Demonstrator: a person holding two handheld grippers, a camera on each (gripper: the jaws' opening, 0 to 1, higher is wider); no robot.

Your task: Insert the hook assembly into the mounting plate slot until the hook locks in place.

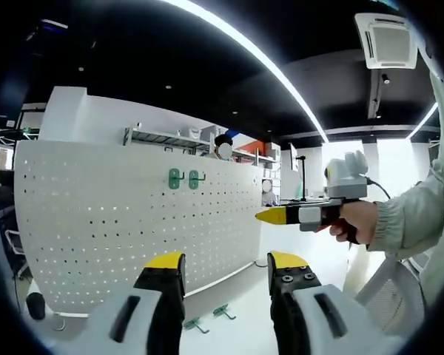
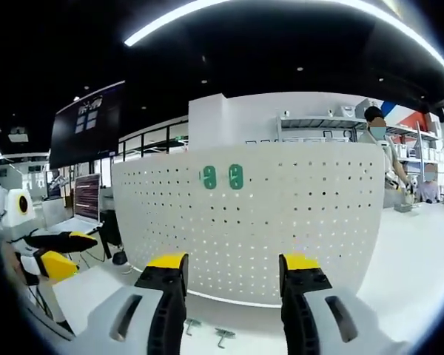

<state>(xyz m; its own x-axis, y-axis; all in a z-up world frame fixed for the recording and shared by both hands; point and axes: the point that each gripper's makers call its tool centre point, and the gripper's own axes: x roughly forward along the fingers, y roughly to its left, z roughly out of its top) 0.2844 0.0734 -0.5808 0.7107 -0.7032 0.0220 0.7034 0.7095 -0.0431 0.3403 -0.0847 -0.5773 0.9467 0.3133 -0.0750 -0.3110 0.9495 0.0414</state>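
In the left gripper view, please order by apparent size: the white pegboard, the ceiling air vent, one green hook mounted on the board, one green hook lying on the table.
1. White pegboard.
2. Ceiling air vent.
3 and 4. Mounted green hook and green hook on the table: they look about alike, so no ranking. The loose one lies nearer the camera.

The left claw (image 1: 226, 268) is held up with its two yellow-tipped jaws spread wide apart and nothing between them. The right claw (image 2: 235, 271) is likewise spread, jaws parted and empty. In the left gripper view, the person's right hand (image 1: 357, 221) wraps the handle of the right claw, its yellow tip pointing sideways, and a pale sleeve (image 1: 414, 214) runs back from the wrist.
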